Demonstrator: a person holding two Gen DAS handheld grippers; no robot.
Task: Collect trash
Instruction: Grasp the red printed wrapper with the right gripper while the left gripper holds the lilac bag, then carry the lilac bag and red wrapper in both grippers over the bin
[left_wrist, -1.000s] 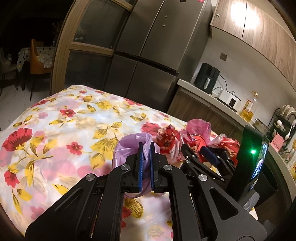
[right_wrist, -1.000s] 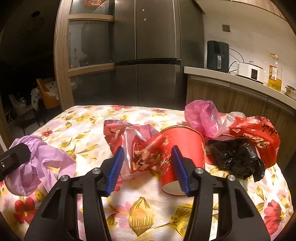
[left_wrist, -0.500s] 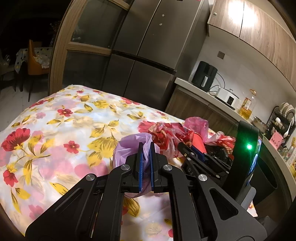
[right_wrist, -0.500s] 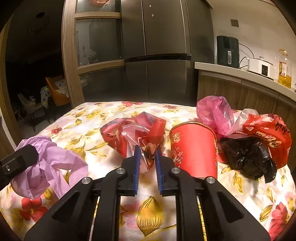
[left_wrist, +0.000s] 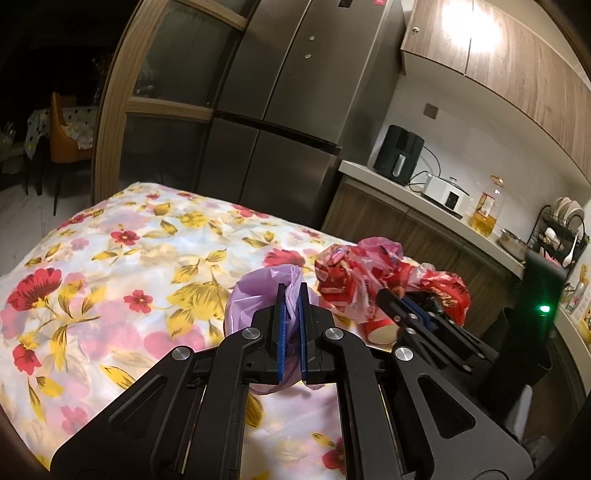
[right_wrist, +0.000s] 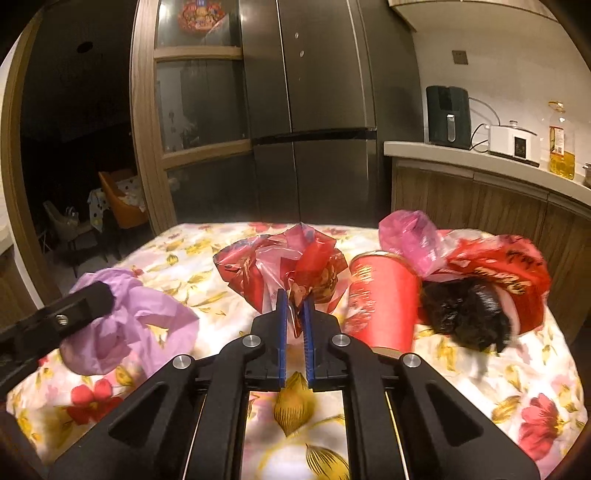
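- Right gripper (right_wrist: 294, 325) jaws just closed, now pinching the red plastic wrapper (right_wrist: 284, 269), lifting it off the floral tablecloth (right_wrist: 480, 398); pickup secured.
- Left gripper (left_wrist: 290, 328) stays clamped on the purple plastic bag (left_wrist: 258, 291).
- Red paper cup (right_wrist: 384, 299), other bags remain on the table.

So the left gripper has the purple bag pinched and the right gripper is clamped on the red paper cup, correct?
Not quite. The left gripper does pinch the purple bag, but the right gripper is clamped on the crumpled red wrapper bag, not the red paper cup, which stands free beside it. The right wrist view shows this.
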